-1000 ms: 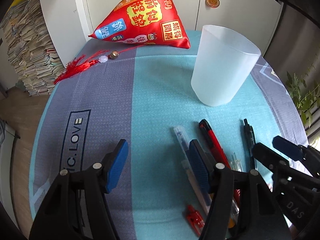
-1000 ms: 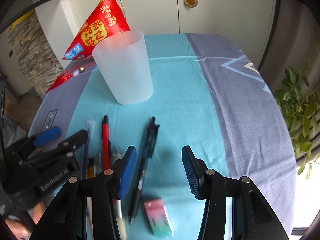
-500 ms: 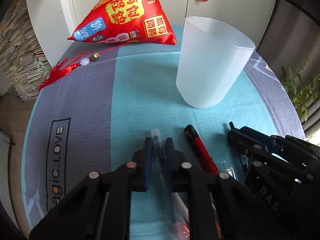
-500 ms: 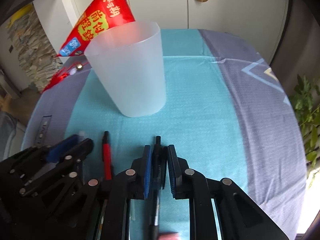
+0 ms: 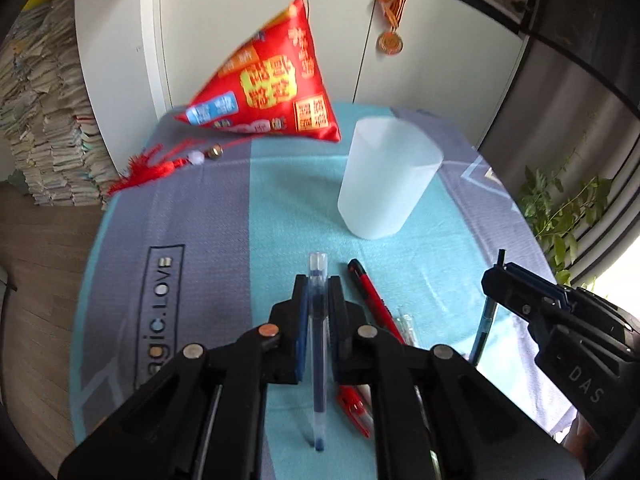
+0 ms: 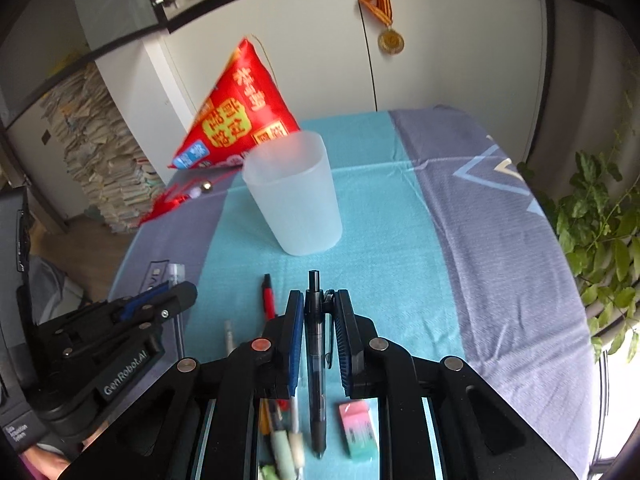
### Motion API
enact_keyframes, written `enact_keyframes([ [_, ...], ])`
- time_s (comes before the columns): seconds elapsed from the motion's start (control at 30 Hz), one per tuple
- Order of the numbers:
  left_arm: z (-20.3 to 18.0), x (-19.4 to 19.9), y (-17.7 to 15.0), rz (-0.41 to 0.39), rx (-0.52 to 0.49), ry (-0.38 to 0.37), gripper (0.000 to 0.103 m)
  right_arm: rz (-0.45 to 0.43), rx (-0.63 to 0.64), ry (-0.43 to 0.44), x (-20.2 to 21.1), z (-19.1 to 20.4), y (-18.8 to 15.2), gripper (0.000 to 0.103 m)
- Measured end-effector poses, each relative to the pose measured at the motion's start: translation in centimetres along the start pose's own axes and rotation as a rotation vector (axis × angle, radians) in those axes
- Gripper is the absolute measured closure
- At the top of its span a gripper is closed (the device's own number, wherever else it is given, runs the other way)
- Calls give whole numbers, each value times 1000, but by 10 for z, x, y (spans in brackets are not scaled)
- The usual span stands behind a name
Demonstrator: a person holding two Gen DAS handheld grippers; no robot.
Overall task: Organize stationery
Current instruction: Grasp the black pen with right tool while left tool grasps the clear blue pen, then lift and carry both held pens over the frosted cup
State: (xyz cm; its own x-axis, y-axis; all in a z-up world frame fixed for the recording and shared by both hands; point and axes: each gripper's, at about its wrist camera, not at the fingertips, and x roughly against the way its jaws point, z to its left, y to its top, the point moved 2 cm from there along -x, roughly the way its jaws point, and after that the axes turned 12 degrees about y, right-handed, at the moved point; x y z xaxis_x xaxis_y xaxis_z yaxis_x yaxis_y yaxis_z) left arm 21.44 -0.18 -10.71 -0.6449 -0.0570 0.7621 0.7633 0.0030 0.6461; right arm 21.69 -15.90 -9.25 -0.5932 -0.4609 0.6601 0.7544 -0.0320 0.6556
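My left gripper (image 5: pixel 318 292) is shut on a clear blue-ink pen (image 5: pixel 318 344) and holds it above the cloth. My right gripper (image 6: pixel 317 304) is shut on a black click pen (image 6: pixel 315 356), also lifted. A frosted white cup (image 5: pixel 386 184) stands upright beyond both; it also shows in the right wrist view (image 6: pixel 294 200). A red pen (image 5: pixel 370 300) lies on the teal cloth between the grippers, also seen in the right wrist view (image 6: pixel 269 298). A pink-green eraser (image 6: pixel 357 428) and more pens (image 6: pixel 280 436) lie below the right gripper.
A red pyramid-shaped cushion (image 5: pixel 268 84) with a red tassel (image 5: pixel 156 164) sits at the table's far edge. A plant (image 6: pixel 600 216) stands off the right edge. Stacked books (image 5: pixel 44 128) are at the left. The table (image 6: pixel 500 240) has a grey-and-teal cloth.
Both grippers closed on their pens from open, then lifted them and pulled back; the cup now looks farther away.
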Motion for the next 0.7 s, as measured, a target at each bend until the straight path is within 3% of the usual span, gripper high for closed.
enact_keyframes([
  [0.23,6,44,1,-92,-4,2,96,-73,48,5,39,27,-4,86],
  [0.7,-6,77,53,-195,-61,0,96,-159,78,-31,66,34,13,86],
])
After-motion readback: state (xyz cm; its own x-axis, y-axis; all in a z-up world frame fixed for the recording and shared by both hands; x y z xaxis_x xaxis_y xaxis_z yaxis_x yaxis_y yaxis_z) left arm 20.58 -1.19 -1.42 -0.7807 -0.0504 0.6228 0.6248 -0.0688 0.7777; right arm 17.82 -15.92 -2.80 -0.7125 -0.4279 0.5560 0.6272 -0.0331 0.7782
